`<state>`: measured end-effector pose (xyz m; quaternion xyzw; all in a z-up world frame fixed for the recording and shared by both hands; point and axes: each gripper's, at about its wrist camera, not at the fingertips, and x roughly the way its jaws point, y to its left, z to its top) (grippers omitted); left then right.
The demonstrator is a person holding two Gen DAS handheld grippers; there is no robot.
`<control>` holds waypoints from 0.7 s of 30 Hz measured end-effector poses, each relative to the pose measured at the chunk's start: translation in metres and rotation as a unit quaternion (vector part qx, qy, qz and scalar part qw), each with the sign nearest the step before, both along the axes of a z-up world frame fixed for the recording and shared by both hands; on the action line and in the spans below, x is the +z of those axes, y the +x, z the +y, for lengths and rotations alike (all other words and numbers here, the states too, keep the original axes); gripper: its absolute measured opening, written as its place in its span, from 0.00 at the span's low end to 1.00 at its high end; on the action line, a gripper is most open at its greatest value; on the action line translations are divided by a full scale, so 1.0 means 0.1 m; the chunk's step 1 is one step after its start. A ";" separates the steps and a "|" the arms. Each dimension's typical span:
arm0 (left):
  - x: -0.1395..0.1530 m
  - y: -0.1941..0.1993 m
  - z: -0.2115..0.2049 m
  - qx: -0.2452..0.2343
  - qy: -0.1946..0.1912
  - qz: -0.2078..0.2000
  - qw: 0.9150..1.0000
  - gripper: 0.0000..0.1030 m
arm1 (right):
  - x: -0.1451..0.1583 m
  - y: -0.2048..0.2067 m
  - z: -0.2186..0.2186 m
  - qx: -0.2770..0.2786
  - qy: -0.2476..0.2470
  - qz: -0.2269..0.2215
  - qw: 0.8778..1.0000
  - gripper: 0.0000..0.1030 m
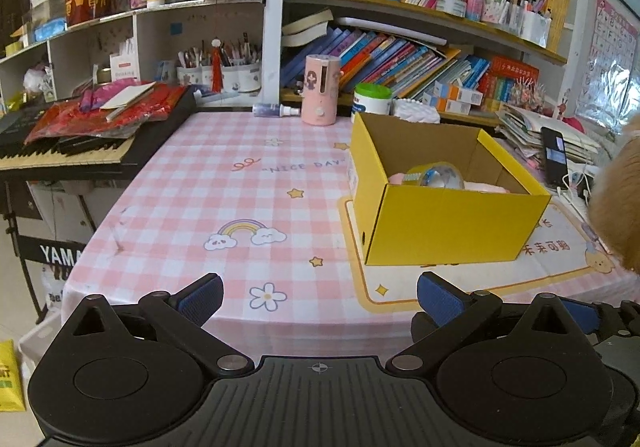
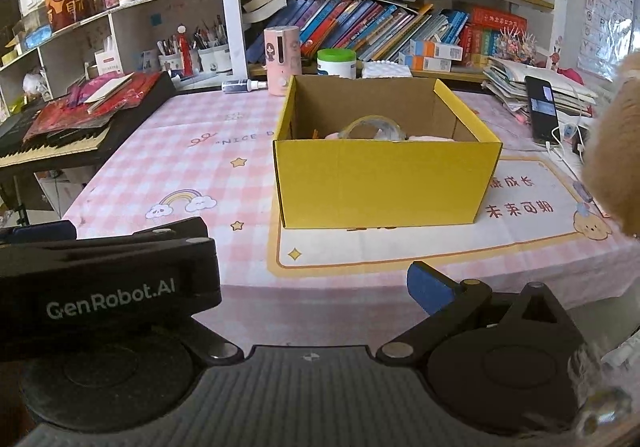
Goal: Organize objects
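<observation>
1. Step in hand: sorting appears close to done. The yellow box [image 1: 448,203] stands open on the white mat [image 1: 460,279], on the right part of the pink checked tablecloth [image 1: 240,207], and already holds things. The cloth near the grippers is bare of loose items.

2. Left gripper [image 1: 320,297]: jaws spread wide, blue pads well apart, nothing between them. It hangs over the near table edge, left of the box.

3. Right gripper [image 2: 320,275]: jaws fully spread and empty. Only its right blue pad shows in its own view; the left gripper's body hides the other side.

4. Where the task's things are: a tape roll [image 1: 436,175] lies inside the box beside something pink; the rest of the contents are too hidden to name.

5. Count: one box, one tape roll seen, two grippers, one pink cylinder [image 1: 322,89], one green-lidded tub [image 1: 373,97] and one small spray bottle [image 1: 276,110] at the far edge, one black phone [image 1: 555,157] far right.

6. Next move, as a judgement: if anything remains, it is likely a far-edge item. That calls for a long reach past the box and a careful grip, since the cylinder stands upright and could tip.

7. A tan fuzzy shape [image 1: 616,207] intrudes at the right; what it is cannot be told.
</observation>
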<state>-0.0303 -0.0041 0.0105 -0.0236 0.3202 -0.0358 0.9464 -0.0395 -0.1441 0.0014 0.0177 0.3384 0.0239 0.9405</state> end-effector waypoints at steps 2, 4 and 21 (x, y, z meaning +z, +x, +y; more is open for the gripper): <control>0.00 -0.01 0.00 0.004 0.004 -0.001 1.000 1.00 | 0.00 0.00 0.00 0.001 0.000 0.000 1.000 1.00; 0.00 -0.01 0.00 0.008 0.005 0.002 1.000 1.00 | 0.00 -0.01 0.01 0.004 0.000 -0.002 1.000 1.00; -0.01 -0.04 0.04 0.019 0.002 0.008 1.000 1.00 | 0.00 -0.05 0.05 0.016 -0.010 -0.005 1.000 1.00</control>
